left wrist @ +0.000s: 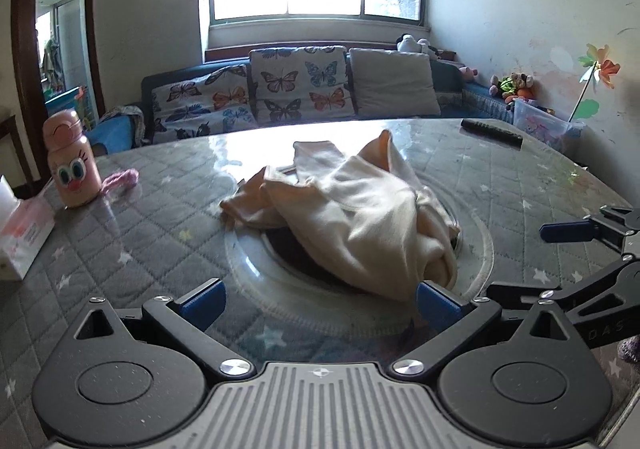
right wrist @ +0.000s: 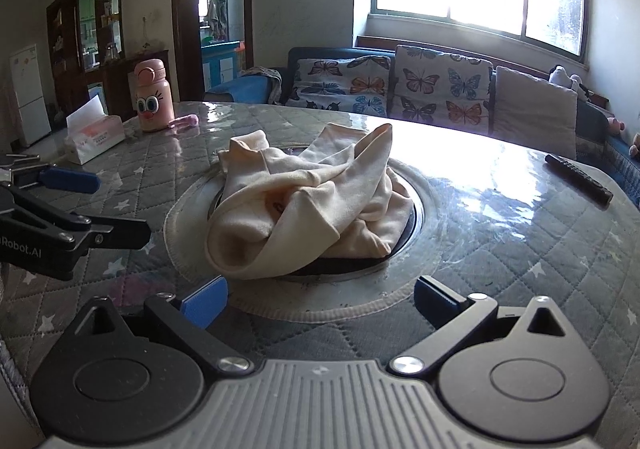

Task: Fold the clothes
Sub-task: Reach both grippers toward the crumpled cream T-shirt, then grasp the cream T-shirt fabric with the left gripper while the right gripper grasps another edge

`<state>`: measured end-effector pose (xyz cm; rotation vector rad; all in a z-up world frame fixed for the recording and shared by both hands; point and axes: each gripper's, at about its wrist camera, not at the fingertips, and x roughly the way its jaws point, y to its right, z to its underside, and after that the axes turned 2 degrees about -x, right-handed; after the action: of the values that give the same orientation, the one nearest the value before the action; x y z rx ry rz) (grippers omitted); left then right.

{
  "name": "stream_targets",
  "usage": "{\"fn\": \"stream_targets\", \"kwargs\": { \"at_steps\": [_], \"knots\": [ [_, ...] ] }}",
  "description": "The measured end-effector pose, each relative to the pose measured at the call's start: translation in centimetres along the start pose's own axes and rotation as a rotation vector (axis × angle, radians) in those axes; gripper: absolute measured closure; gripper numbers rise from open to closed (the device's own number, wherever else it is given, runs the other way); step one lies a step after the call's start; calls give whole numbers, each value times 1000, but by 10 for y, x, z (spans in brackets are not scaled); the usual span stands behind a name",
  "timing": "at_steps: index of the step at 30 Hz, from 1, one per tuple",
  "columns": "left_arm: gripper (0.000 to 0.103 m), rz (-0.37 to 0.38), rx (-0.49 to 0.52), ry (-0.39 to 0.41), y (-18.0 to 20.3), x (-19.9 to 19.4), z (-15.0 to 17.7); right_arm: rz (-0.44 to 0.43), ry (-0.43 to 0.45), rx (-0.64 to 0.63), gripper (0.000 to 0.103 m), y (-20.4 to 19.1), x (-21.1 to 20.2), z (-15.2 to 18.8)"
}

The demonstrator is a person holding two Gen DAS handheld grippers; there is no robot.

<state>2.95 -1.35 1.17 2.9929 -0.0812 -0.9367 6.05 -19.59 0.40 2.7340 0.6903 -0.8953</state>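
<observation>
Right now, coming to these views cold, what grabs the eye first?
The crumpled cream garment heaped at the middle of the quilted round table, over its dark centre disc. Next, the pink cartoon-faced bottle beside a tissue box at the table's far left edge. Both claws, left claw and right claw, stand open just short of the garment.

Cream with a peach tinge on the crumpled garment [left wrist: 360,209]. Grey quilted diamonds dotted with pale stars on the counter [left wrist: 152,209] cover. Pink on the far-left bottle [left wrist: 72,161], printed with cartoon eyes. White and pink on the tissue box [right wrist: 94,137]. Coloured butterflies on white across the far sofa cushions [left wrist: 296,85]; plain beige on the right one [left wrist: 394,83]. Black on the remote [left wrist: 492,132]. Black frames and blue pads on the left hand-held gripper [left wrist: 320,299] and right hand-held gripper [right wrist: 320,299].
</observation>
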Motion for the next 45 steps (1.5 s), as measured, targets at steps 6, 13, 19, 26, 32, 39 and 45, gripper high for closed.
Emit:
{"fn": "stream_targets", "kwargs": {
  "at_steps": [6, 13, 19, 26, 32, 39, 45],
  "knots": [
    [6, 33, 49, 19, 10, 10, -18, 3, 1, 6, 6, 5, 4, -7],
    [20, 92, 125, 29, 30, 31, -38, 6, 1, 19, 13, 18, 10, -18],
    [34, 134, 161, 3, 41, 58, -49, 9, -7, 47, 21, 31, 17, -21],
    [90, 152, 136, -62, 33, 87, -44, -12, -19, 60, 32, 38, 25, -24],
    [94, 144, 55, -3, 12, 67, -41, -55, -8, 37, 38, 31, 31, -33],
    [95, 113, -20, 40, -11, 34, -34, -104, -2, -12, 45, 7, 48, -48],
    [96, 90, -70, 59, -25, 8, -21, -124, -34, -22, 61, -7, 72, -52]
  ]
}}
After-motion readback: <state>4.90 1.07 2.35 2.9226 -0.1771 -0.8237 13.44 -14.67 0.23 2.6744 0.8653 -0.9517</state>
